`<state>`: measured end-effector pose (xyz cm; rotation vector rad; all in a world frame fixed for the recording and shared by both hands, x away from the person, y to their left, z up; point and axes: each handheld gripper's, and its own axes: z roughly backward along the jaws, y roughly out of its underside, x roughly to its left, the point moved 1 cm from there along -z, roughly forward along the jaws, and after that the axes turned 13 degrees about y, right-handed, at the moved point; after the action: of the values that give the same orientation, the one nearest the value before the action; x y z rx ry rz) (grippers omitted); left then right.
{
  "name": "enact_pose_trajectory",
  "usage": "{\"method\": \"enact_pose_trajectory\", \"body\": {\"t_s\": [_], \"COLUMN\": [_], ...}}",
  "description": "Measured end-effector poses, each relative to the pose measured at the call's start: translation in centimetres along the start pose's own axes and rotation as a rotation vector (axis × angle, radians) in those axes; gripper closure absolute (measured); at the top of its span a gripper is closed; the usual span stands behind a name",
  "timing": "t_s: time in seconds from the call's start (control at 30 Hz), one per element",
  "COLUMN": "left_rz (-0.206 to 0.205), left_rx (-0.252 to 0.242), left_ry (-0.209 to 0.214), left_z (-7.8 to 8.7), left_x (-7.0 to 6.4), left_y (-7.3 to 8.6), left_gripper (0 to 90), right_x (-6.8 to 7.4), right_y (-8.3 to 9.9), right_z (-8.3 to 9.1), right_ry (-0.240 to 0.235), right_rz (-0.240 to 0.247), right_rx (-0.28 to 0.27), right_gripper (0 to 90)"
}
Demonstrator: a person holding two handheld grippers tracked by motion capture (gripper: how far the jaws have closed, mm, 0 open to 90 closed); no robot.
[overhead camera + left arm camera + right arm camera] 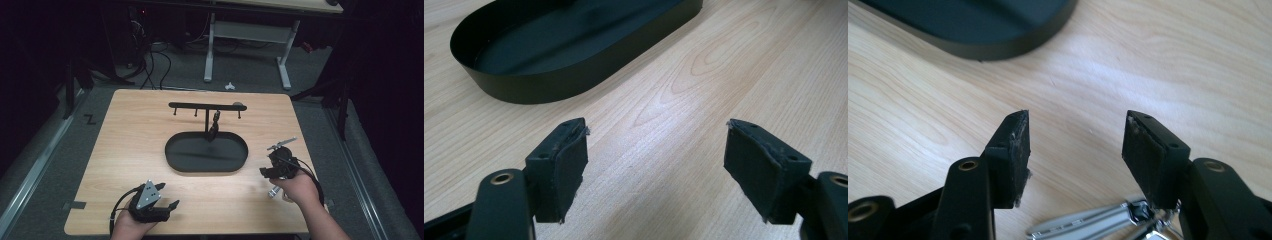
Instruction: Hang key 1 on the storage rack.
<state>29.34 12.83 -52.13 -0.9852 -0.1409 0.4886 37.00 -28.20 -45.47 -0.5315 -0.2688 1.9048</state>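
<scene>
A black oval tray (206, 152) sits mid-table, with a black T-shaped hook stand (205, 105) rising from its back edge. A small dark item (215, 124) hangs from one hook; what it is I cannot tell. My left gripper (169, 196) rests near the table's front left, open, with bare wood between its jaws (656, 125) and the tray (574, 75) ahead. My right gripper (267, 164) is at the tray's right end, open (1075, 115) over wood. Silver keys (1088, 225) lie just under its jaws and show below the hand (273, 191).
The wooden table (125, 150) has free surface to the left and in front of the tray. Beyond the far edge stand a white desk frame (247, 50) and cables (150, 65) on a grey floor.
</scene>
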Motion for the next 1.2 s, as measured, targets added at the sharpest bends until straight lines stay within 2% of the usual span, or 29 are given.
{"method": "enact_pose_trajectory", "body": {"t_s": [0.37, 0.57, 0.7, 0.87, 1.0, 1.2], "left_rz": [0.002, 0.008, 0.019, 0.021, 0.038, 0.036], "left_rx": [-0.004, 0.0, -0.002, -0.001, -0.004, -0.001], "left_ry": [-0.003, -0.003, 0.001, 0.003, 0.007, 0.005], "left_z": [-0.1, -0.2, -0.2, -0.2, -0.1, -0.1], "left_x": [-0.1, 0.0, 0.0, 0.0, 0.1, 0.3], "left_y": [0.1, 0.1, 0.1, 0.1, 0.1, 0.1], "left_gripper": [25.9, 25.9, 25.9, 26.1, 26.5, 27.0], "right_x": [-2.1, -3.7, -4.5, -4.9, -5.1, -5.5], "right_y": [2.4, 3.2, 3.6, 3.7, 3.4, 2.9], "right_z": [-0.8, -1.4, -2.0, -2.8, -3.6, -4.6], "right_ry": [0.023, 0.037, 0.037, 0.034, 0.034, 0.037], "right_rz": [-0.033, -0.07, -0.096, -0.09, -0.096, -0.09], "right_rx": [0.026, 0.04, 0.051, 0.076, 0.097, 0.119], "right_gripper": [47.3, 47.5, 50.9, 58.2, 56.9, 59.1]}}
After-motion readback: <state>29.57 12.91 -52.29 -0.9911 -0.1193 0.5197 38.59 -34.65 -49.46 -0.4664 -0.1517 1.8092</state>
